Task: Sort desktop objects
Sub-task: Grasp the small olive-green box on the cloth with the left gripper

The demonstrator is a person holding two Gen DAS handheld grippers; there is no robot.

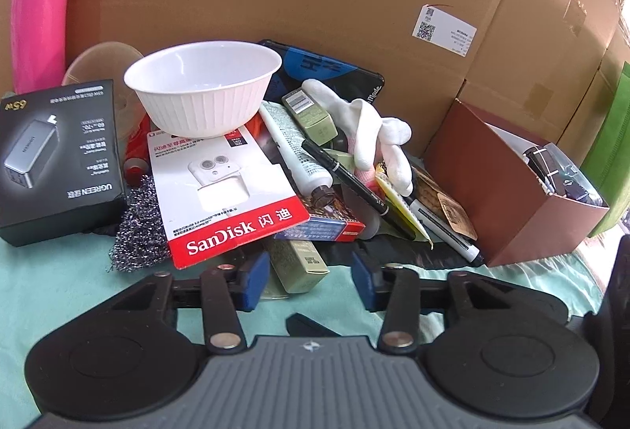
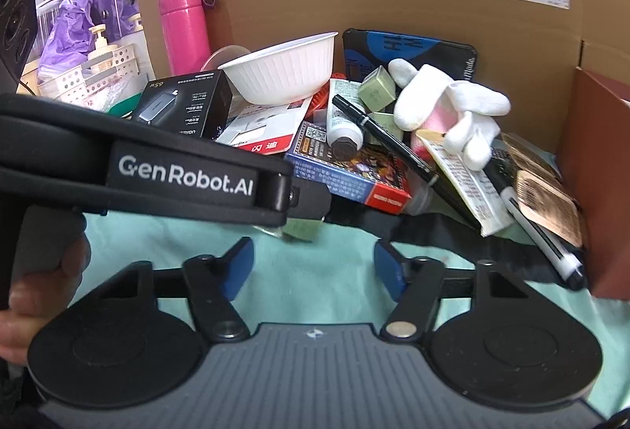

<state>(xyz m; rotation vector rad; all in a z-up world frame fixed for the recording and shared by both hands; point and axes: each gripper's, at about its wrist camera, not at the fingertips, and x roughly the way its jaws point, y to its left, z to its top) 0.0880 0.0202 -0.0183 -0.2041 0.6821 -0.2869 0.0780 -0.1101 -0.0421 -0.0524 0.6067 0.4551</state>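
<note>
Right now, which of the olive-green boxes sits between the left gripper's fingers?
The olive-green box lying alone on the teal cloth, below the SanDisk card. The other green boxes lie up in the pile by the white glove.

pink flask (image 1: 37, 12), white ribbed bowl (image 1: 202, 86), mint cloth (image 1: 51, 291)
</note>
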